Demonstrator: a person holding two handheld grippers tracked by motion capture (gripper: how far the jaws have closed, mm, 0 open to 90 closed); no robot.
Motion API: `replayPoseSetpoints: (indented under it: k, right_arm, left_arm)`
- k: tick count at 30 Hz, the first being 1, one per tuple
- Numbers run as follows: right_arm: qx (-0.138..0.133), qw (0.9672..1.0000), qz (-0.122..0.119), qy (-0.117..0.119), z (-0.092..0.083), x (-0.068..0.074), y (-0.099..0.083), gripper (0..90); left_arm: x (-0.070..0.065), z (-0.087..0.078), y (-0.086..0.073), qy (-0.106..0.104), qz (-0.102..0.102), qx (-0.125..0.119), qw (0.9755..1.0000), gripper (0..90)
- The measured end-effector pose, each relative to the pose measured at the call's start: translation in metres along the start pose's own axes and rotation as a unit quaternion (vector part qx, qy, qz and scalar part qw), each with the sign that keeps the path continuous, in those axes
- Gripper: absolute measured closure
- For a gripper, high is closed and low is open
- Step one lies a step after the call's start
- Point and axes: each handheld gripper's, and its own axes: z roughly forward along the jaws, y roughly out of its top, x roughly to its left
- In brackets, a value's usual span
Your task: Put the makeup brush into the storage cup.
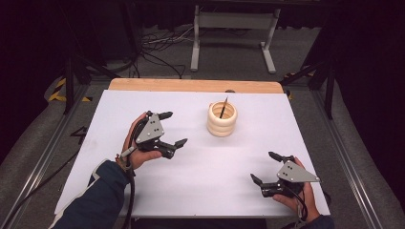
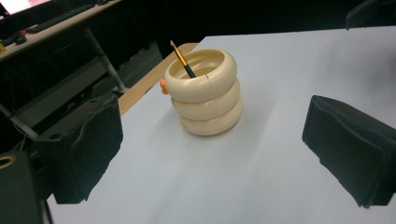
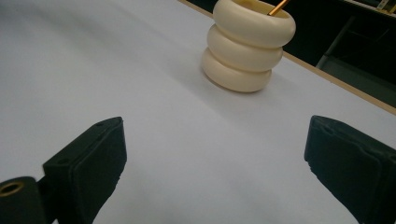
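My left gripper (image 1: 173,129) and right gripper (image 1: 264,167) both gape wide, holding nothing. The cream three-ringed holder (image 1: 222,119) stands near the white desk's (image 1: 200,191) far edge, holding what looks like a pencil (image 1: 223,108).

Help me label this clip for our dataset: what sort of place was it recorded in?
Probably a lab or studio recording bay, not a home. A white-topped table stands between dark curtains, loose cables trail over the grey floor, and a person holds the left gripper and right gripper near a cream pen holder.
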Motion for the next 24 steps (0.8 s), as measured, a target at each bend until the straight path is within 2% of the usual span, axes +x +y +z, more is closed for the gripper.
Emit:
replayPoseSetpoints:
  k: [7, 12, 14, 16, 24]
  right_arm:
    - [0.000, 1.0000, -0.002, -0.001, 0.000, 0.001, 0.001, 6.2]
    - [-0.004, 1.0000, 0.000, -0.005, -0.001, 0.000, 0.001, 5.8]
    - [-0.006, 1.0000, 0.000, -0.007, -0.001, 0.000, 0.001, 5.7]
    - [-0.006, 1.0000, 0.000, -0.007, -0.001, 0.000, 0.001, 5.7]
    - [-0.005, 1.0000, -0.001, -0.005, 0.000, 0.000, 0.002, 3.2]
  left_arm:
    - [-0.005, -0.010, -0.006, 0.009, 0.009, 0.009, 0.9999, 4.5]
    - [-0.006, -0.017, -0.011, 0.016, 0.009, 0.012, 0.9998, 3.0]
    - [-0.006, -0.021, -0.014, 0.015, 0.007, 0.026, 0.9995, 2.2]
    - [-0.007, -0.023, -0.016, 0.012, 0.002, 0.026, 0.9996, 2.2]
    - [-0.009, -0.034, -0.027, 0.020, 0.005, 0.033, 0.9992, 2.3]
